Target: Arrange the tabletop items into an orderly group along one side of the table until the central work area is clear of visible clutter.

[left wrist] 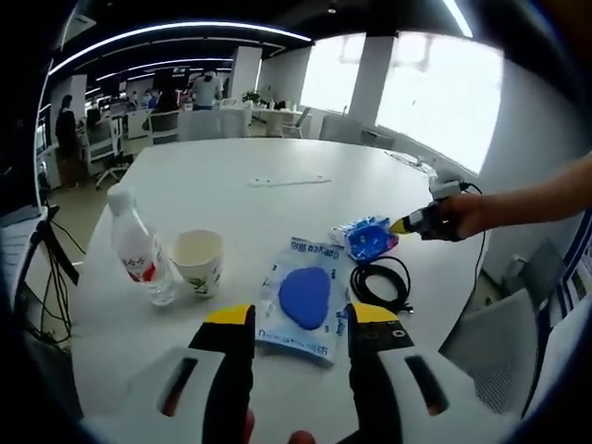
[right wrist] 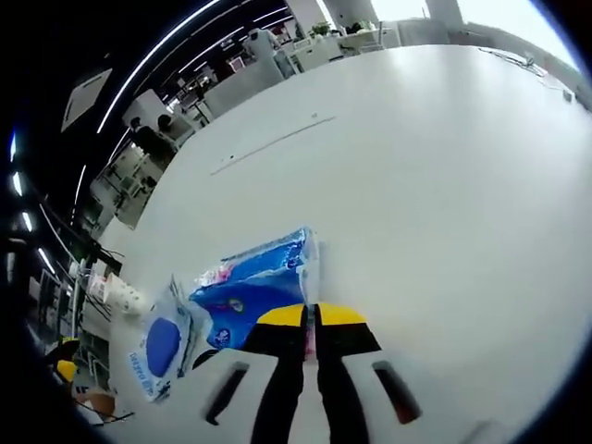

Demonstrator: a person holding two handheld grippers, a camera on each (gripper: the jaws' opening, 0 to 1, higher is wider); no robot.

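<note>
The blue packet [right wrist: 254, 287] is a soft plastic pack, bright blue with white and pink print, and its surface is crumpled and shiny. In the right gripper view it lies on the white counter [right wrist: 435, 185] just ahead of the right gripper [right wrist: 311, 319], whose fingers [right wrist: 277, 347] are pressed together on its near edge, so they hold it. In the left gripper view the same packet [left wrist: 368, 237] sits ahead and to the right of the left gripper [left wrist: 301, 324], with the right gripper [left wrist: 412, 222] touching it and a hand [left wrist: 462, 215] behind it.

The left fingers [left wrist: 231, 338] stand wide apart and hold nothing. Between their tips, a little ahead, lies a flat clear pouch [left wrist: 303, 296] with blue text and a blue oval piece inside. To the right of it a black cable [left wrist: 381, 282] is coiled. To the left stands a paper cup [left wrist: 197, 261], upright; I cannot tell what is in it. Just beside it stands a plastic bottle [left wrist: 139, 248] with a white cap and a red label, clear in its lower part.
</note>
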